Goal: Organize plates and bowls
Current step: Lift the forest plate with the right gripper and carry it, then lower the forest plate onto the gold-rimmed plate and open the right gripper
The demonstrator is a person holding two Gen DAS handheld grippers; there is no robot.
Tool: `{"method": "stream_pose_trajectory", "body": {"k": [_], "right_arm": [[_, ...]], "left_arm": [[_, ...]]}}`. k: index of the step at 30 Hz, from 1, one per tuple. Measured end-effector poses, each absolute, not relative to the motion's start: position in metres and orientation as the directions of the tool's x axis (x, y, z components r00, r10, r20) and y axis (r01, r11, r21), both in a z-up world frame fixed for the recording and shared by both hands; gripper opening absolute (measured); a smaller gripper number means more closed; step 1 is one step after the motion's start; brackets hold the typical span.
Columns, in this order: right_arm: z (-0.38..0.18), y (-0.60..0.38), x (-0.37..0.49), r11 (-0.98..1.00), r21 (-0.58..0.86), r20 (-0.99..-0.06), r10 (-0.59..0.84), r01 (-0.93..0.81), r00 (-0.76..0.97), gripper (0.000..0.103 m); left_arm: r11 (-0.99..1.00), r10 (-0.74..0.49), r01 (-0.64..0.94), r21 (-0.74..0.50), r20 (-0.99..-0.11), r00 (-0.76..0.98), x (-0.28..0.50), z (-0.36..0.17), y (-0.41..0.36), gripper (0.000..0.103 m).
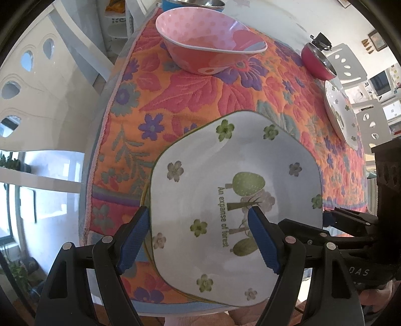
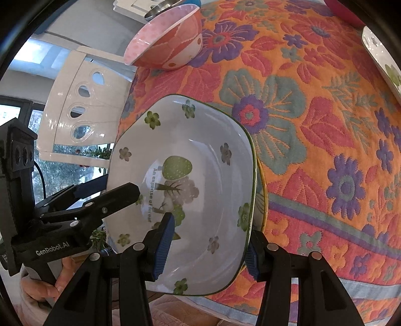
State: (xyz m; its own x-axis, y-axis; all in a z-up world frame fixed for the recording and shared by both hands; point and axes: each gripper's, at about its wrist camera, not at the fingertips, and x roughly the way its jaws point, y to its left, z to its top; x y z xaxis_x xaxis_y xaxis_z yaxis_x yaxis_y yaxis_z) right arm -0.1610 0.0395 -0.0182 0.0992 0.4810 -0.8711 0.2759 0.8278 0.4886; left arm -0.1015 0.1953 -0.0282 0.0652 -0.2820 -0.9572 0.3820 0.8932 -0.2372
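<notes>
A white squarish bowl with green flowers and trees (image 1: 225,175) sits at the near edge of the floral cloth, on top of another dish whose yellow rim shows under it. My left gripper (image 1: 198,238) is open, its fingers straddling the bowl's left rim. My right gripper (image 2: 208,247) is open, its fingers straddling the bowl's (image 2: 190,190) right rim. A pink dotted bowl (image 1: 208,42) stands farther back. Another white flowered dish (image 1: 343,115) lies at the far right.
The orange floral tablecloth (image 1: 200,100) covers a round table. A magenta steel-lined bowl (image 1: 315,62) and a steel bowl in a blue one (image 1: 193,3) stand at the back. White chairs (image 1: 37,95) stand to the left.
</notes>
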Motion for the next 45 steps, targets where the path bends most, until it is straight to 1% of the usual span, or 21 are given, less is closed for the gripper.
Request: {"method": "stream_pose_trajectory", "body": {"k": [15,23,34,39,42,45], "right_arm": [[-0.017,0.044,-0.163,0.837,0.487,-0.87,0.49,0.251,0.052,0.05],[-0.02,0.052,-0.166,0.846,0.483,-0.869,0.494,0.225,0.008,0.05],[-0.014,0.035,-0.169,0.832,0.504,-0.858,0.512,0.232,0.03,0.05],[-0.012,0.028,-0.169,0.831,0.511,-0.855,0.519,0.22,0.026,0.05],[-0.01,0.023,-0.168,0.827,0.52,-0.849,0.528,0.213,0.026,0.05],[-0.006,0.017,-0.166,0.819,0.536,-0.84,0.541,0.202,0.035,0.05]], "left_arm": [[0.898,-0.281,0.375,-0.232,-0.956,0.082,-0.101,-0.025,0.199,0.077],[0.911,-0.253,0.356,-0.208,-0.964,0.083,-0.101,-0.025,0.198,0.077],[0.933,-0.218,0.306,-0.188,-0.974,0.067,-0.101,-0.027,0.199,0.077],[0.937,-0.191,0.309,-0.163,-0.98,0.063,-0.102,-0.027,0.194,0.077],[0.946,-0.182,0.281,-0.16,-0.982,0.053,-0.102,-0.027,0.194,0.077],[0.962,-0.183,0.215,-0.17,-0.982,0.038,-0.099,-0.023,0.198,0.077]]}}
